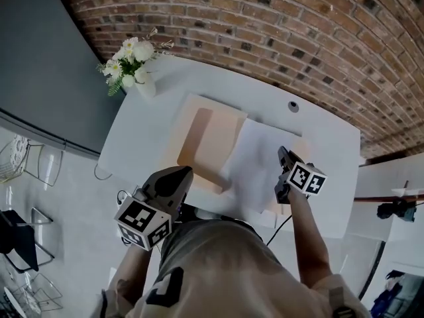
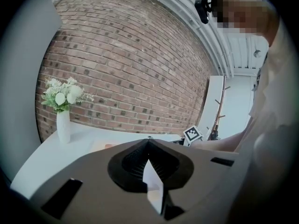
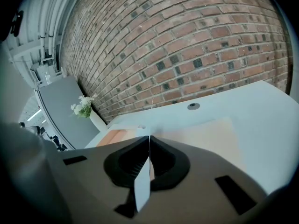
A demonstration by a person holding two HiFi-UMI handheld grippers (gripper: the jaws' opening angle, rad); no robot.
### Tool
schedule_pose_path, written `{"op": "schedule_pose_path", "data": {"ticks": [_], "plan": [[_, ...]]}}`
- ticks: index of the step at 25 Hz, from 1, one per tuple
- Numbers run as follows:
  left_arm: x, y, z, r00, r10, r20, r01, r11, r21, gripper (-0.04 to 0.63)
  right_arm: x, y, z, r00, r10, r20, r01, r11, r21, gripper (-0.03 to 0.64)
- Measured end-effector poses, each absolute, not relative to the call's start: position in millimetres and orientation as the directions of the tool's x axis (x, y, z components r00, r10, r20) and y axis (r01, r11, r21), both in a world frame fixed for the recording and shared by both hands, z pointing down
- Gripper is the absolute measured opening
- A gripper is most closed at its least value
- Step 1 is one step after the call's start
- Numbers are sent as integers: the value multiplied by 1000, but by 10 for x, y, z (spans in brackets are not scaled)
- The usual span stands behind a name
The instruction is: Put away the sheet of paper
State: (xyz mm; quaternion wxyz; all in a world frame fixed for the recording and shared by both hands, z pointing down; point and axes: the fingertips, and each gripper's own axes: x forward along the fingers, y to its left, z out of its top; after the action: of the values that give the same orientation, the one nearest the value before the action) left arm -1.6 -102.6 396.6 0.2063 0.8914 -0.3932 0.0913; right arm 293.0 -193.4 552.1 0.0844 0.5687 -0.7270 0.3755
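You're standing at a white table (image 1: 142,134), facing a red brick wall (image 1: 265,25), a grey panel (image 1: 40,58) running along your left.

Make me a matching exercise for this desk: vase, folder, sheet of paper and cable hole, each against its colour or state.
1 vase
2 folder
3 sheet of paper
4 cable hole

A white, lying on the folder
B holds white flowers
C peach, opened out
D small grey ring

Pairs: 1-B, 2-C, 3-A, 4-D
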Motion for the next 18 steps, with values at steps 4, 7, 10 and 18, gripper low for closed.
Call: {"op": "schedule_pose_path", "data": {"ticks": [4,7,10,18], "plan": [[-73,-992,4046,662,-665,345,-749,-592,297,14,2905,-1959,5621,-339,-751,567,-882,43,-470,23],[-112,-968,4073,657,-668,351,-754,-585,299,14,2917,-1964,5690,-333,-747,575,-872,11,-490,23],[-147,-957,4079,653,-671,352,-757,-581,298,14,2920,-1967,5733,-328,-748,577,-862,-14,-507,23],[-228,-933,4098,643,-680,353,-766,-566,305,14,2801,-2047,5740,-346,-749,564,-843,-15,-537,23]]}}
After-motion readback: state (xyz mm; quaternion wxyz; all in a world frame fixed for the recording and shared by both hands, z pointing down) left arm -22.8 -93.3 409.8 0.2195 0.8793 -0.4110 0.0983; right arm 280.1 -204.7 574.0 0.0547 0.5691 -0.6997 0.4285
